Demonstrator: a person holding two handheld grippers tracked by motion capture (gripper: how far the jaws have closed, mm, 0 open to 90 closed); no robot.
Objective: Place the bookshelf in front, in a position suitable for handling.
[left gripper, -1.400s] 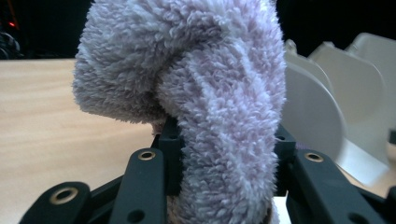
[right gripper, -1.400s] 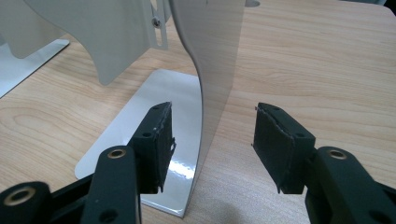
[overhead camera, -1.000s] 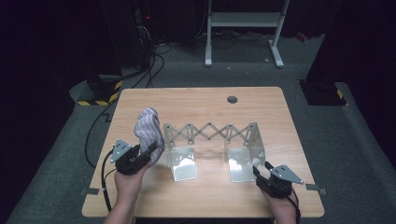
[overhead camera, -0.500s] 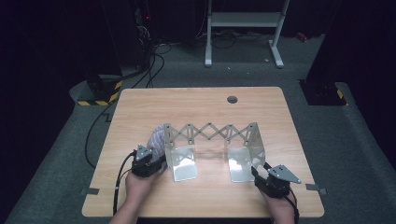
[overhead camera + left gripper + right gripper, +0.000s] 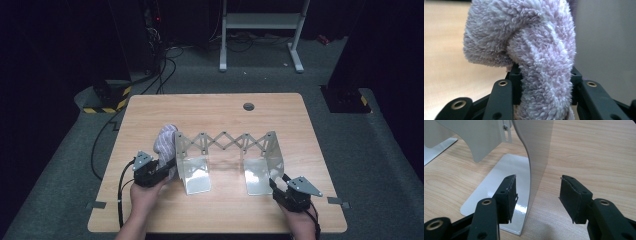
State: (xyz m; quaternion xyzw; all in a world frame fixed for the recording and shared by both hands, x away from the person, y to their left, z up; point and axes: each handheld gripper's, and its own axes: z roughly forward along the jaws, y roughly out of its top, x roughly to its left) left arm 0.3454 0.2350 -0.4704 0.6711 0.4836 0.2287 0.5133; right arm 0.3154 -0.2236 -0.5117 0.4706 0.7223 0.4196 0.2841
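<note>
Evidently the left tool [image 5: 167,167] is clamped on a fluffy lilac towel [image 5: 165,142], its black jaws pinching a bunched fold so the rest of the pile rises above them in a soft lump, as the left gripper view [image 5: 544,82] shows close up. Held this way, the cloth stands just beside the left upright plate of the metal rack [image 5: 225,145], at about nine o'clock from the rack's centre on the tabletop [image 5: 210,107], which looks like a set-up for draping the towel over the scissor-like top bar.

Meanwhile the right tool [image 5: 278,187] sits at roughly five o'clock from the rack, its jaws parted on either side of the rack's right upright plate [image 5: 537,157]; the pads stand clear of the metal on both faces, so it is not gripping. That placement seems meant to steady the light frame.

Both forearms come in from six o'clock, low over the near edge. The left hand [image 5: 145,192] tilts its tool up and inward toward the rack; the right hand [image 5: 300,220] holds level, pointing toward eleven o'clock.
</note>
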